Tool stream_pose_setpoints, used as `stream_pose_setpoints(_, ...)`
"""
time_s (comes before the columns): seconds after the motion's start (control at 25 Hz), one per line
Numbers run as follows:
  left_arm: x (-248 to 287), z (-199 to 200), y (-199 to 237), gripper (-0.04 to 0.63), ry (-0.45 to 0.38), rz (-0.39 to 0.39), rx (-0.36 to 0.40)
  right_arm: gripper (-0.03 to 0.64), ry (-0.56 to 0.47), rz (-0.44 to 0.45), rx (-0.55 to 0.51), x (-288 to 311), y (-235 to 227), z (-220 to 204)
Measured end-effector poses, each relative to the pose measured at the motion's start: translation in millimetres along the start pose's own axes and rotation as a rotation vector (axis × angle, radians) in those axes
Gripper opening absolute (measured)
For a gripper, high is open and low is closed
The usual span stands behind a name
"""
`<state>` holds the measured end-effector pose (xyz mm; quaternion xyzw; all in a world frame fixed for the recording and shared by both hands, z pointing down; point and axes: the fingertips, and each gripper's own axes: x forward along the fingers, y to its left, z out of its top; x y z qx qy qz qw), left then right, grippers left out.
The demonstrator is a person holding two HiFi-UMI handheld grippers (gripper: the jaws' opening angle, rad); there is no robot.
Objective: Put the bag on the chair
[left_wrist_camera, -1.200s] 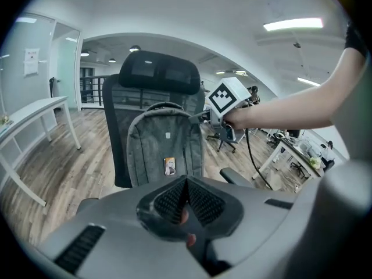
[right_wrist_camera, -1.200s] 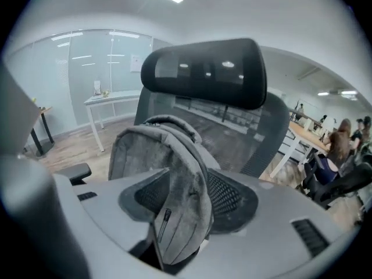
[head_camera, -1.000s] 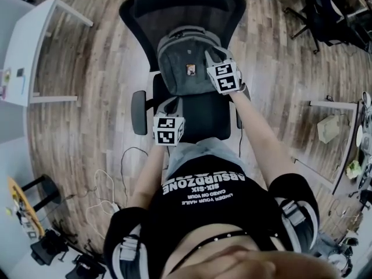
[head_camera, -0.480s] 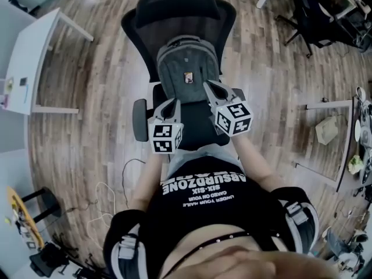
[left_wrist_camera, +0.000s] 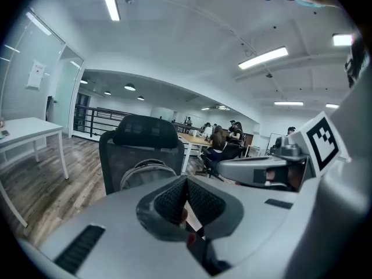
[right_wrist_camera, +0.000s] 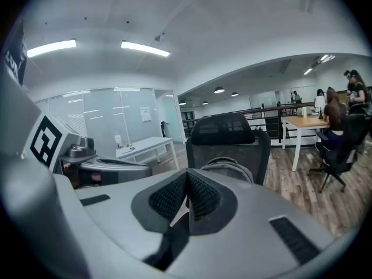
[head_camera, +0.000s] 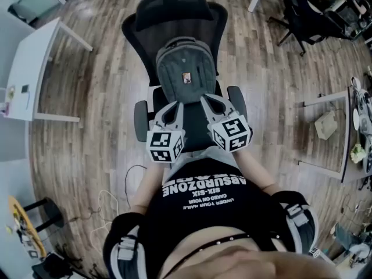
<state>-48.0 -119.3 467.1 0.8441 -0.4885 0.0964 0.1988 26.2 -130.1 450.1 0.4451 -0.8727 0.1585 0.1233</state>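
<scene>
A grey backpack (head_camera: 185,70) stands upright on the seat of a black office chair (head_camera: 180,10), leaning against its mesh backrest. It also shows in the left gripper view as the backpack (left_wrist_camera: 145,173) and in the right gripper view as the backpack (right_wrist_camera: 229,168). My left gripper (head_camera: 174,105) is shut and holds nothing; it hovers over the seat's front, just short of the bag. My right gripper (head_camera: 207,100) is also shut and empty, beside the left one and apart from the bag.
White desks stand at the left (head_camera: 26,68) and at the top right. Another black chair (head_camera: 308,16) is at the far right, shelving with clutter (head_camera: 334,127) lies to the right, and cables (head_camera: 110,190) trail over the wood floor at the lower left.
My right gripper has let go of the backpack's side, shut, and drawn back toward me. The left gripper has risen a little. The backpack stays on the chair.
</scene>
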Motion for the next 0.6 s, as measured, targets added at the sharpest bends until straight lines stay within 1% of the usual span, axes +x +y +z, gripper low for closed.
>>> stream_pose_setpoints(0.16, -17.3, -8.4, -8.6, 0.017, 0.016, -0.011, 0.040, 0.015, 0.000, 0.023, -0.015, -13.8, 23.2, -8.4)
stream_pose_setpoints(0.24, -26.0, -12.0, -13.2, 0.017, 0.017, -0.025, 0.034, 0.015, -0.012, 0.037, -0.031, -22.1, 32.6, -9.3)
stream_pose_setpoints(0.36, -34.8, -21.3, -22.2, 0.017, 0.031, -0.050, 0.010, 0.015, 0.004, 0.008, -0.047, -34.0, 36.0, -18.6)
stream_pose_setpoints(0.6, -51.9, -28.8, -44.4, 0.017, 0.045, -0.096, 0.004, 0.015, 0.032, 0.017, -0.018, -54.6, 53.5, -30.2)
